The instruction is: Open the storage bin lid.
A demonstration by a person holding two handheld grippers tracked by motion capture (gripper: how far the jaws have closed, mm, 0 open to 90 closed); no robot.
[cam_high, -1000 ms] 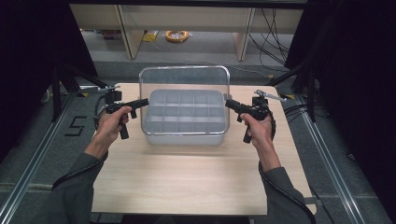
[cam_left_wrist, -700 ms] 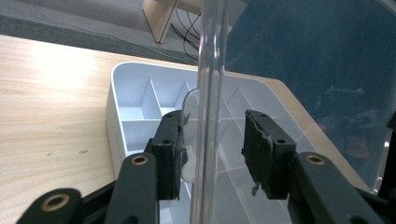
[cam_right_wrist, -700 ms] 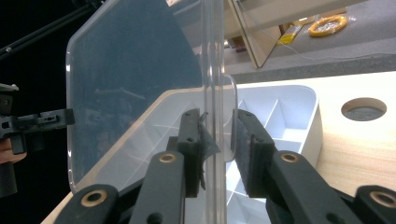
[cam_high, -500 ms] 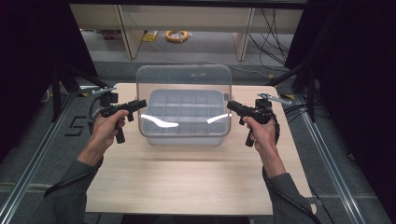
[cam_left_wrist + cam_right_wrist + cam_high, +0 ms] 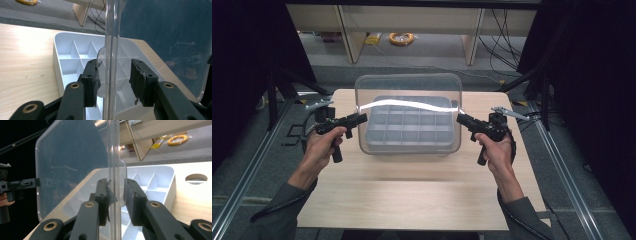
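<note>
1. Over the middle of the table (image 5: pixel 412 200) I see the clear lid (image 5: pixel 408 87) tipped up above the white compartment tray (image 5: pixel 409 131), its front edge raised and its far edge towards the back of the tray.
2. The tray sits flat on the table, its rows of small compartments open to my high view.
3. My left hand-held gripper (image 5: pixel 362 118) pinches the lid's left edge; in the left gripper view the clear rim (image 5: pixel 110 50) runs upright between the jaws, with a small tab against one pad.
4. My right hand-held gripper (image 5: pixel 460 119) is pinched on the lid's right edge; its own view shows both pads close on the rim (image 5: pixel 114 157).
5. Beyond the table, a yellow cable coil (image 5: pixel 401 38) lies on the floor near wooden shelf legs (image 5: pixel 348 30).
</note>
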